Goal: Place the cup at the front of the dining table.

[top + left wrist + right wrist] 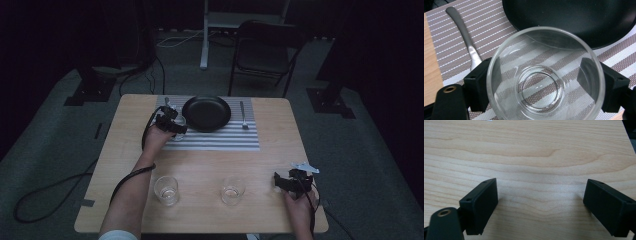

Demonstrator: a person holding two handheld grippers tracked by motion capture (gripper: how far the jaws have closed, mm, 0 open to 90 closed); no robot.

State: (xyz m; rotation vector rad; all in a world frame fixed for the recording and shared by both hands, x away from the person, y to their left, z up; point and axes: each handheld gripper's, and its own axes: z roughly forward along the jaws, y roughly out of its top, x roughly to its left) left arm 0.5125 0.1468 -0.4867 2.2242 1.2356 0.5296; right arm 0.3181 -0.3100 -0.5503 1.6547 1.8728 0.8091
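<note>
- High view: we see the left gripper (pixel 171 123) at the left edge of the striped placemat (pixel 220 141), holding a clear glass (pixel 178 121) just beside the black plate (pixel 206 113). A fork (pixel 243 115) lies on the mat at the plate's other side. Two more glasses (pixel 166 189) (pixel 233 191) stand near the front edge of the wooden table (pixel 280 135). The right gripper (pixel 291 182) rests low over bare wood, well apart from them.
- Left gripper view: the glass (pixel 544 75) is upright between the two jaws, which press on its wall from both sides, closed as far as the glass allows. It is over the mat, between a metal utensil handle (pixel 465 37) and the plate (pixel 574 20). We judge the placing step is in hand; next the glass must stand fully on the mat, then the jaws open and lift away straight.
- Right gripper view: the jaws stand wide apart with nothing between them, only table wood (pixel 529 152).
</note>
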